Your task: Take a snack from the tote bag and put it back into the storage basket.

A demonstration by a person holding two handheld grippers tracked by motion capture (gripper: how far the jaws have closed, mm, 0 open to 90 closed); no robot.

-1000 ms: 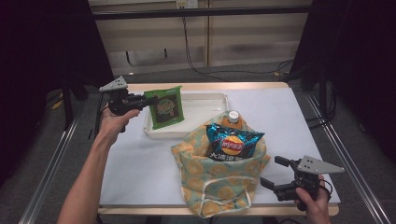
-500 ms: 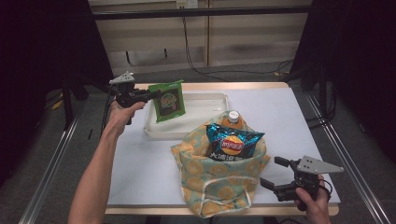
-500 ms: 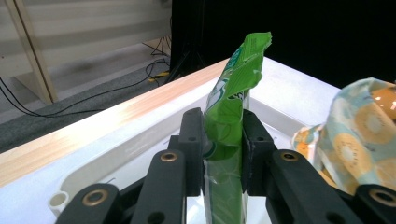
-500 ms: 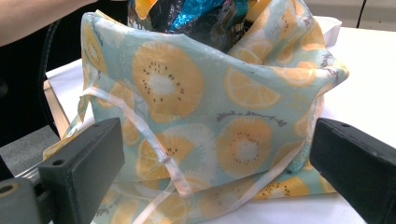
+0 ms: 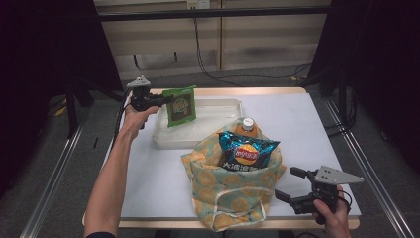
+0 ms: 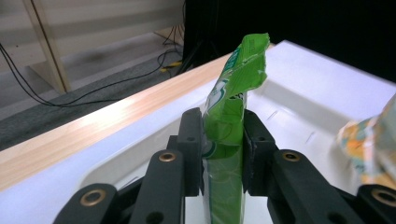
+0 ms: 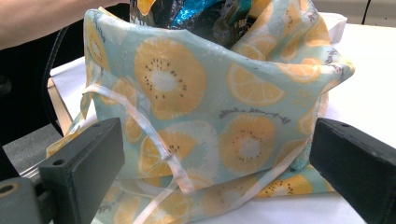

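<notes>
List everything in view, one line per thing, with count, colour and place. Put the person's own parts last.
Flat green snack packet: one, green, held upright over the tray's left end.
Shallow white plastic tray: one, white, far left part of the table.
Fruit-print cloth bag: one, pale teal with orange slices, near middle of the table, mouth open.
Blue crisp packet: one, blue, standing in the bag.
Bottle with white cap: one, orange-brown, in the bag behind the crisps.
White-topped table: one, white with wooden edge.
Left gripper: one, black, shut on the green packet.
Right gripper: one, black, jaws open, beside the bag's near right.
Forearm: one, bare, reaching along the table's left side.
</notes>
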